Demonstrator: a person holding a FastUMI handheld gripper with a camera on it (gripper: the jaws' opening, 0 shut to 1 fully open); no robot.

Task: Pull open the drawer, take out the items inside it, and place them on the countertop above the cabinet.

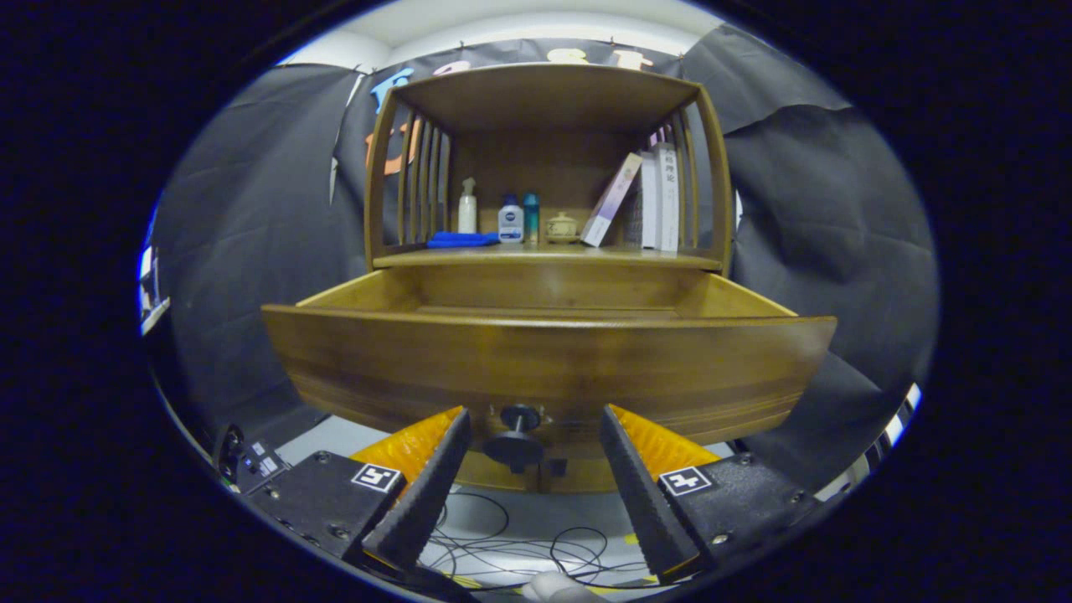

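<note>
Two fingers of our gripper frame the scene from below, spread wide apart with nothing held between them; the jaws are open. Between them, a little ahead, sits the small dark knob on the front of a wooden drawer. Neither finger touches the knob.

We see the drawer pulled well out from a wooden cabinet, so the first step of the task looks done. From this low angle we look at the drawer's front panel and only the upper part of its inner walls, so we cannot tell what lies inside.

Above the drawer is the worktop where the items should go. It already carries a blue cloth, a white pump bottle, a small white jar, a teal bottle, a little lidded pot and several leaning books.

We judge that emptying the drawer is what remains, if anything is still in it.
</note>
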